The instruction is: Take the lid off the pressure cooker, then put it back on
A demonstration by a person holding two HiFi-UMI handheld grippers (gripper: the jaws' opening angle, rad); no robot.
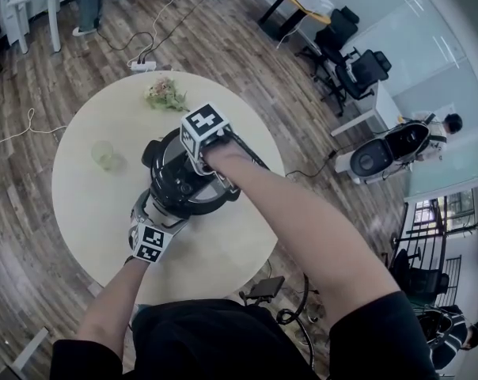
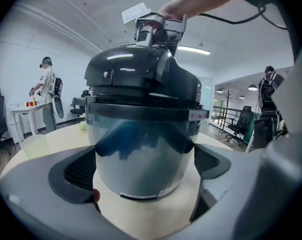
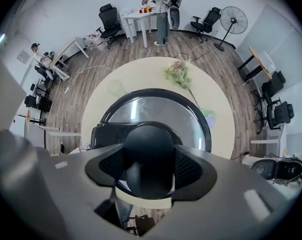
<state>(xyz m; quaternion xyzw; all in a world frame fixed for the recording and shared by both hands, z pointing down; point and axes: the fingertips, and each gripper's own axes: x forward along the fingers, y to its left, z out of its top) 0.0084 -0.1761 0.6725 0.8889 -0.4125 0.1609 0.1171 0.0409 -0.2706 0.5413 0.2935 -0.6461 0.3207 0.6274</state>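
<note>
A black pressure cooker stands in the middle of a round beige table, with its domed lid seated on the steel body. My left gripper comes in low from the near side, its pads against both flanks of the body. From above, my right gripper points straight down onto the lid. In the right gripper view its jaws clamp the round black knob on the lid. The left gripper view shows it sitting on the dome's top.
A small bunch of flowers lies at the table's far edge and a clear cup stands left of the cooker. Office chairs, desks, a floor fan and a person surround the table on the wooden floor.
</note>
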